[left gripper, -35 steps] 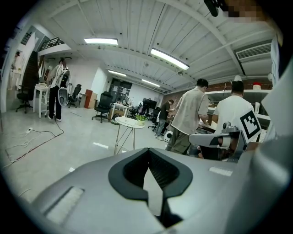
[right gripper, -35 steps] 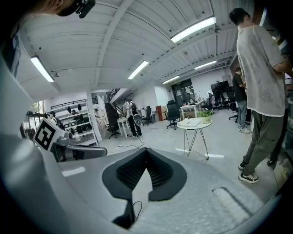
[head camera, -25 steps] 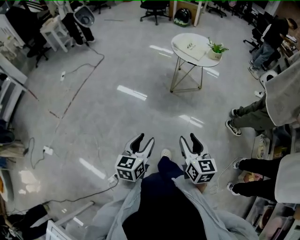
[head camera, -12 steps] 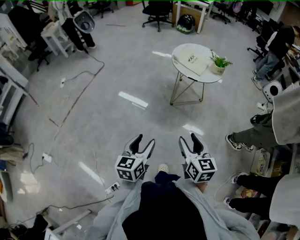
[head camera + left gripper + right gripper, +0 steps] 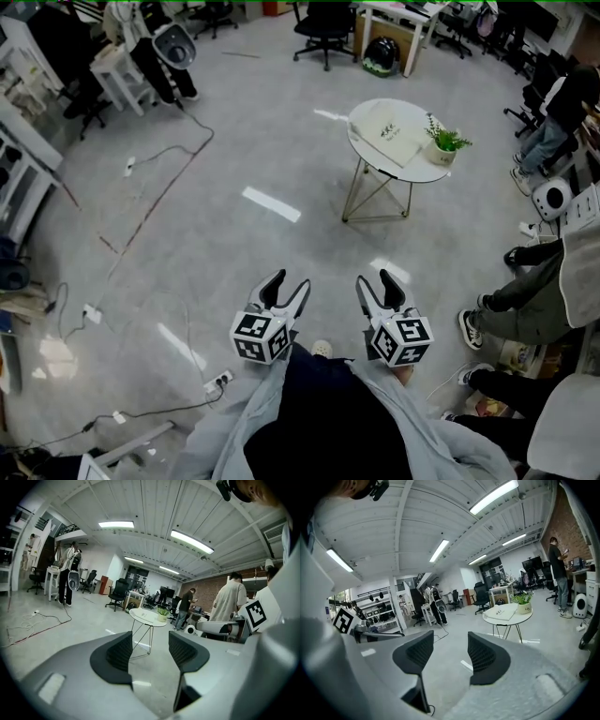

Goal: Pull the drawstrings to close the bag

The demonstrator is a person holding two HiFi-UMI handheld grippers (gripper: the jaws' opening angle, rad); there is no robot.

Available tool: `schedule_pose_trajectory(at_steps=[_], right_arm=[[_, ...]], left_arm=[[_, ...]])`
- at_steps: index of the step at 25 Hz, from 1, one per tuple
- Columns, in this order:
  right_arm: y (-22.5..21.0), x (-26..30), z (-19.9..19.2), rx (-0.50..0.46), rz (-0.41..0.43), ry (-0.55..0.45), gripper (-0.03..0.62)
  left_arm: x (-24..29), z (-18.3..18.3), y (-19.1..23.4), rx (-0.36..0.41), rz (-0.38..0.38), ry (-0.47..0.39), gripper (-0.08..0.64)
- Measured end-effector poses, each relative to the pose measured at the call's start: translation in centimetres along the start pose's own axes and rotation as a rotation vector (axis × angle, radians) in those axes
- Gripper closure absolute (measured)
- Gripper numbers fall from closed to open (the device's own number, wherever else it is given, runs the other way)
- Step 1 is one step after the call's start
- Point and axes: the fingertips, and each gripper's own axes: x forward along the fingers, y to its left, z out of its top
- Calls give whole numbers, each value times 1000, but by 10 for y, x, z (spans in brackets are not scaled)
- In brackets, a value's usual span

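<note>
Bag (image 5: pixel 389 131) on table (image 5: pixel 419 166), well beyond tongs (image 5: pixel 290 279) (image 5: pixel 376 277)

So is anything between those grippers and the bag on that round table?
Nothing visible does. Only bare floor lies between the left gripper, the right gripper, whose empty fingers have just been opening, and the table; the bag lies on top, beside a potted plant.

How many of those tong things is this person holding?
2. The grey left tongs are low in the head view, the grey right tongs beside them. Both have just been opening, with nothing between their jaws. None seems hidden.
</note>
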Motion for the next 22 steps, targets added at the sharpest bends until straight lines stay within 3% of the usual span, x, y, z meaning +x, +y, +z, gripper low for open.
schedule_pose_trajectory(at_steps=[8, 14, 22], right_arm=[[-7, -6, -27, 44, -1, 58, 368], [-19, 13, -22, 60, -15, 62, 370], [-40, 93, 21, 41, -5, 35, 370]], left_arm=[[5, -23, -2, -17, 6, 69, 319], [27, -20, 3, -16, -20, 89, 321], [92, 34, 48, 5, -34, 50, 321]])
